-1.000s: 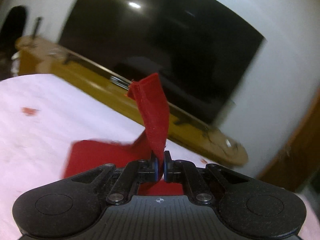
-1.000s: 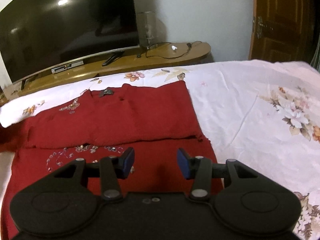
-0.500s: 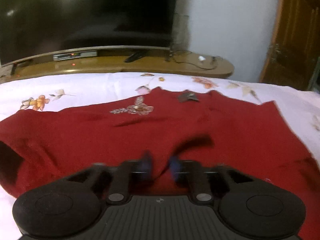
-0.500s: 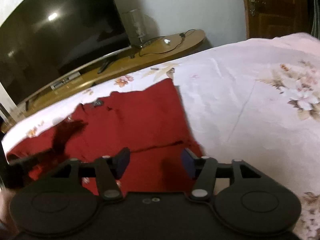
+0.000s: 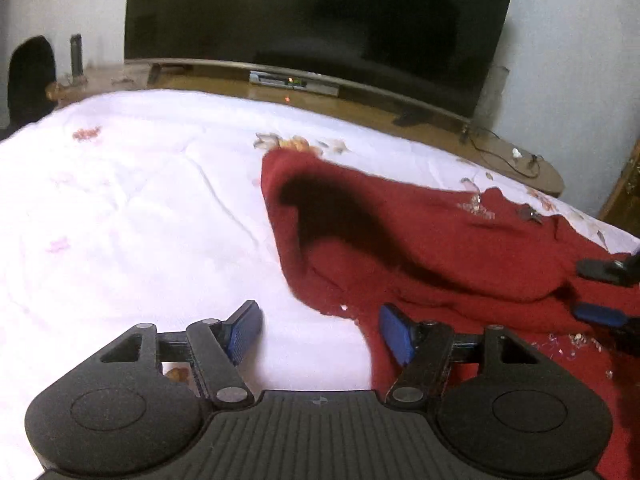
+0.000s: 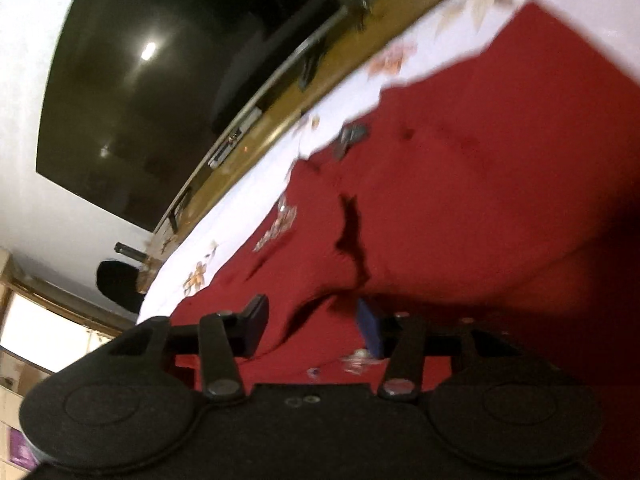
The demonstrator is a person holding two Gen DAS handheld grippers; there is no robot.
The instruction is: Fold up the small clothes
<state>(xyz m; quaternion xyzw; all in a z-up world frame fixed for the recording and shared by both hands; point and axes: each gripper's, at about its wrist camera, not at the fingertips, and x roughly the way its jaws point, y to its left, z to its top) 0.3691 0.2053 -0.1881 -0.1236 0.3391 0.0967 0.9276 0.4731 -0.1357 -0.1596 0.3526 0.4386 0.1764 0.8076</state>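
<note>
A dark red embroidered garment [image 5: 460,248] lies on the white floral bedsheet [image 5: 140,208], its left part folded over with a raised hump. My left gripper [image 5: 320,330] is open and empty, low over the sheet at the garment's left edge; its right pad [image 5: 394,334] is at the cloth. My right gripper [image 6: 312,330] is open, tilted, its jaws either side of a raised fold of the red garment [image 6: 480,160]. Its fingers also show in the left wrist view [image 5: 604,292] at the right edge.
A large dark TV [image 5: 312,20] stands on a wooden console [image 5: 400,116] beyond the bed's far edge, with a set-top box [image 5: 294,82] and cables. A wooden door [image 5: 624,184] is at the far right. The bedsheet stretches wide to the left.
My left gripper let go of the red sleeve, opened, and swung left to the garment's edge. My right gripper stayed open, tilted, and dropped close onto the garment.
</note>
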